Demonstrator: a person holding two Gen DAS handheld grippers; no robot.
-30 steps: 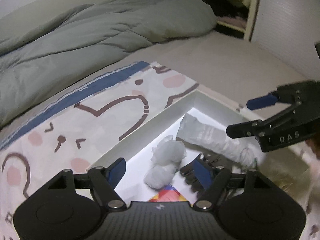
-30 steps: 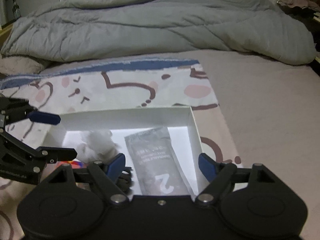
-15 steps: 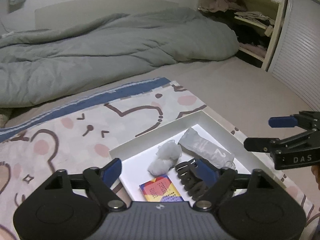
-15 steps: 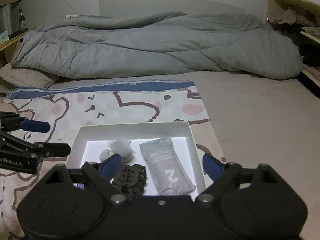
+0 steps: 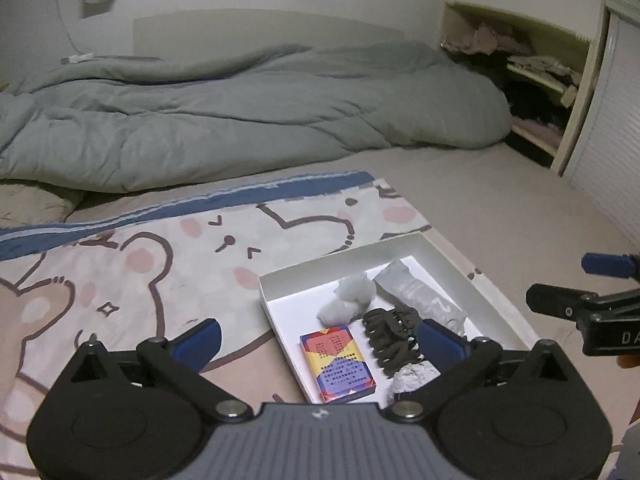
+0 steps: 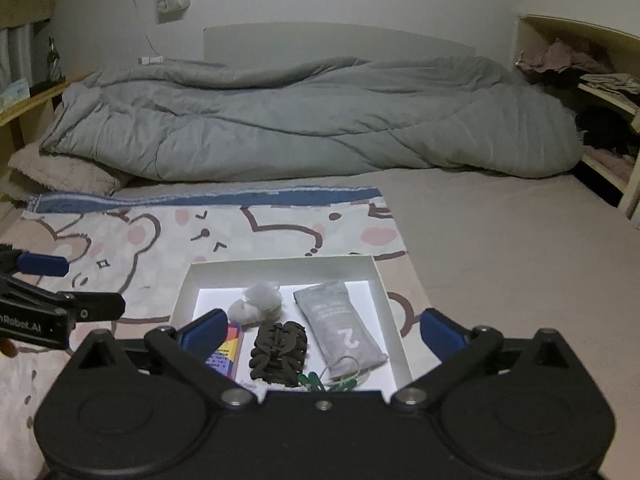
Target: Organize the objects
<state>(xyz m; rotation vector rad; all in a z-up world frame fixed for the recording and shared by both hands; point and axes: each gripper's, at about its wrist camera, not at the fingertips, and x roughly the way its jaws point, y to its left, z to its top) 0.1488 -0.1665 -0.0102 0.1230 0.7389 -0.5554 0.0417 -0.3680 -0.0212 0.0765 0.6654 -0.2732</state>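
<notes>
While my left gripper (image 5: 318, 342) and right gripper (image 6: 322, 330) have just spread wide, pinching nothing, the shallow white box (image 6: 280, 266) lies on the bear blanket (image 6: 160, 240), dark hair claw (image 6: 280, 350) centered, grey "2" pouch (image 6: 340, 326) at 3 o'clock.

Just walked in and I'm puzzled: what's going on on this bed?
A person is tidying small things into a white box on a bear-print blanket. Inside lie a grey pouch, a dark hair clip, cotton balls and a colourful card box. The left tool and right tool are both open and empty, their jaws having just been opening.
</notes>
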